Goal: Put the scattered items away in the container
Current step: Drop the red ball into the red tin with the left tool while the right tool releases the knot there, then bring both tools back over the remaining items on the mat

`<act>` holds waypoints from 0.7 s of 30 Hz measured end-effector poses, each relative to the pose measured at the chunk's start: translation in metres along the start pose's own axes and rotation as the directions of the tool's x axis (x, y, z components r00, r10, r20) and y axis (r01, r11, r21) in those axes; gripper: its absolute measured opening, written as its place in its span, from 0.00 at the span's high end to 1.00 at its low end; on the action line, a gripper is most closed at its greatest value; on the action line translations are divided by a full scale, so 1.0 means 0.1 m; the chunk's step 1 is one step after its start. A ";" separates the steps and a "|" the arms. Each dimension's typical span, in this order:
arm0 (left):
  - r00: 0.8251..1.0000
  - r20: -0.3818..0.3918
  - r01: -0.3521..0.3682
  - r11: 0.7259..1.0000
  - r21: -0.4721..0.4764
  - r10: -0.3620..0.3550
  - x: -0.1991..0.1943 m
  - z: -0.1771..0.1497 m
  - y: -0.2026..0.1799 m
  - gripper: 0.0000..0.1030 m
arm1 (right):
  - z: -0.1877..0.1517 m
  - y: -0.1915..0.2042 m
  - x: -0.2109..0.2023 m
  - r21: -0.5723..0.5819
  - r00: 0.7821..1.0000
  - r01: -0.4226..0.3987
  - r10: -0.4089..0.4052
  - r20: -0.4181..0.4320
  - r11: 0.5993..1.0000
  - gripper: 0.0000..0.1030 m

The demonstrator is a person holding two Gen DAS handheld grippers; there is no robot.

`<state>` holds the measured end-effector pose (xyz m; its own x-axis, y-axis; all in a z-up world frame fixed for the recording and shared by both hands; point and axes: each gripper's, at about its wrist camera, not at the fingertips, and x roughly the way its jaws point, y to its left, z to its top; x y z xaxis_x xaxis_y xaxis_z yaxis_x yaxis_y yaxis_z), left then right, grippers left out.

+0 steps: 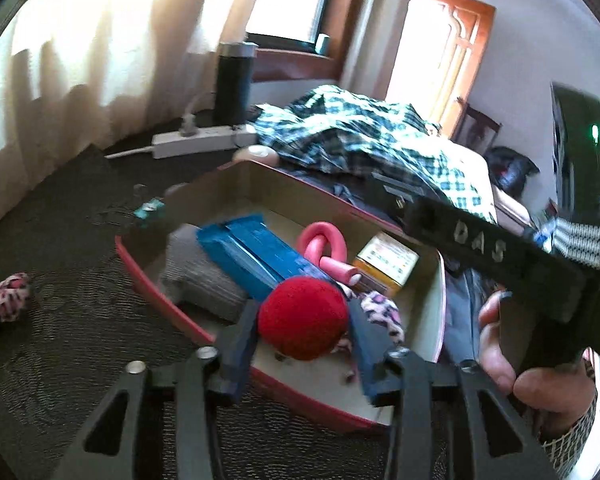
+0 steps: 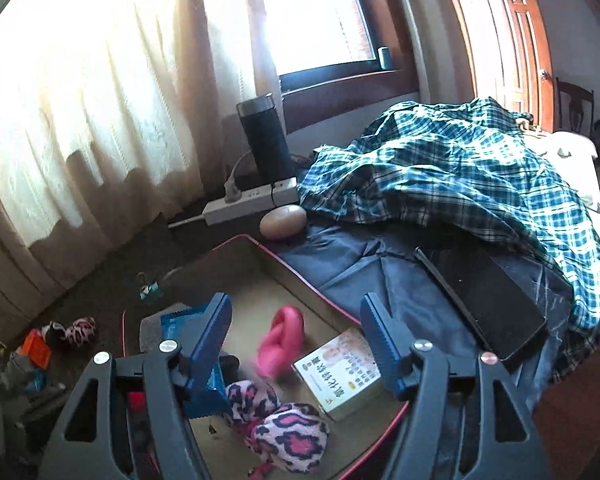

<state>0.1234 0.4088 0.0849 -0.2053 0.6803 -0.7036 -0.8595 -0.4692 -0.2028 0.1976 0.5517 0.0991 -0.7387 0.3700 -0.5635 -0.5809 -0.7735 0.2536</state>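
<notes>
Over the container: both grippers hovering above the red-rimmed box (image 1: 148, 276), each mid-deposit.
Step in hand: dropping collected items into the box; judging this as the release stage for both hands.
Left gripper (image 1: 304, 344): fingers (image 1: 240, 340) standing apart either side of a red ball (image 1: 302, 318); pads appearing just clear of it rather than pressing, though the gap is slim on the left side; ball sitting low over the near end of the box.
Right gripper (image 2: 296, 344): fingers (image 2: 214, 336) spread wide, nothing clamped; a pink foam loop (image 2: 280, 340) lying blurred between and beyond the tips, inside the box, apparently falling or just settling.
Already in the box: blue packet (image 1: 252, 256), grey cloth (image 1: 200, 276), yellow-and-white carton (image 2: 340, 368), pink leopard-print sock (image 2: 288, 432).
Remaining outside: a matching leopard-print sock (image 2: 76, 330) on the dark tabletop (image 1: 80, 312), well left of the box; an orange piece (image 2: 36, 350) and other small clutter just beside it; a small teal clip (image 2: 150, 290) near the box's far left corner.
Progress: judging the task well past halfway, several strays outstanding.
Next move calling for: lifting both grippers clear without dragging contents out, then swinging the left one toward the stray sock, keeping jaws apart on approach.
Risk: ball rolling over the low rim if nudged.
</notes>
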 end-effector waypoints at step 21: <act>0.994 0.066 -0.080 0.986 -0.144 0.090 -0.43 -0.10 0.52 0.22 | -0.10 0.36 -0.05 -0.047 0.998 -0.058 0.057 -0.021 0.997 0.31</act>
<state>0.0921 0.3497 0.0980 -0.3122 0.6707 -0.6728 -0.7637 -0.5984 -0.2421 0.1839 0.5172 0.1035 -0.7631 0.3147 -0.5644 -0.5208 -0.8166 0.2488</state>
